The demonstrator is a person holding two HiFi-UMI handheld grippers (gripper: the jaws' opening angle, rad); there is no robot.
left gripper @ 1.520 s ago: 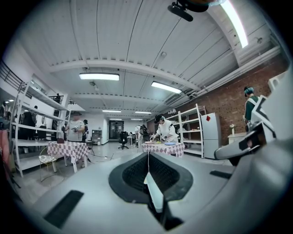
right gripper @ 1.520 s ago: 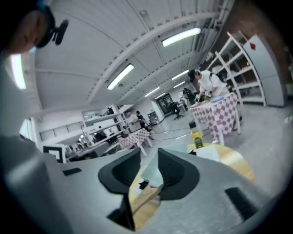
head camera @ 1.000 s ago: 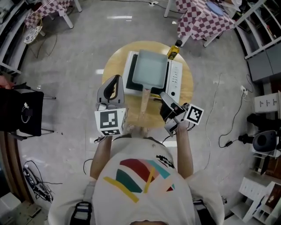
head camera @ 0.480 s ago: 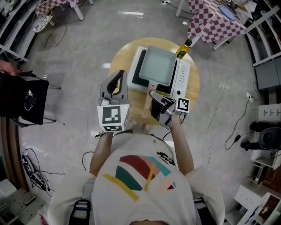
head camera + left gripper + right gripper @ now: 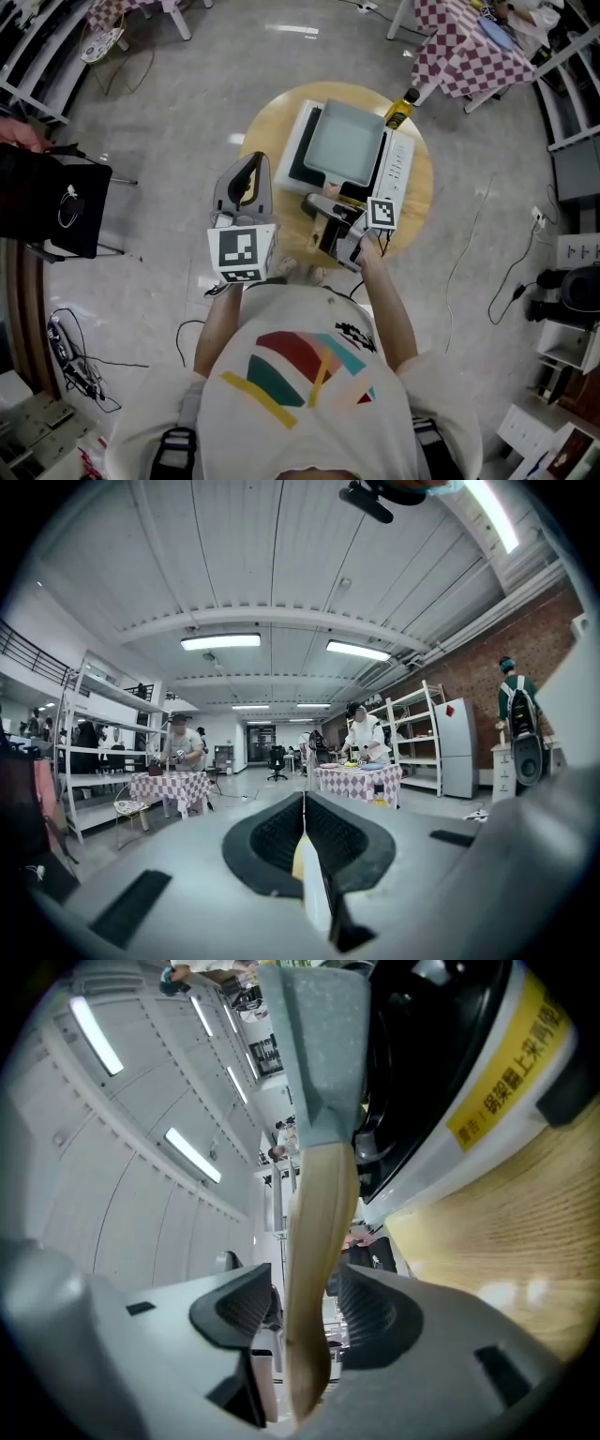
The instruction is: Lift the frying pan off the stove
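A square grey-green frying pan [image 5: 344,142] sits on the white and black stove [image 5: 397,171] on a round wooden table [image 5: 269,124]. Its pale wooden handle [image 5: 316,1241] points toward me. My right gripper [image 5: 325,216] is turned on its side at the table's near edge. Its jaws have just been closing, and the handle runs between them. In the right gripper view [image 5: 305,1302] a thin gap shows on each side of the handle, so the pads [image 5: 246,1307] do not press it. My left gripper [image 5: 246,187] hangs left of the table, shut and holding nothing [image 5: 303,841].
A yellow-capped oil bottle [image 5: 402,109] stands at the table's far right, beside the stove. Tables with checked cloths [image 5: 469,52] stand further back right. A black chair [image 5: 52,206] is at the left, and cables [image 5: 487,244] lie on the floor at the right.
My right gripper moved left and down to the pan handle, rolled over, and now straddles the handle. The left gripper stayed where it was.
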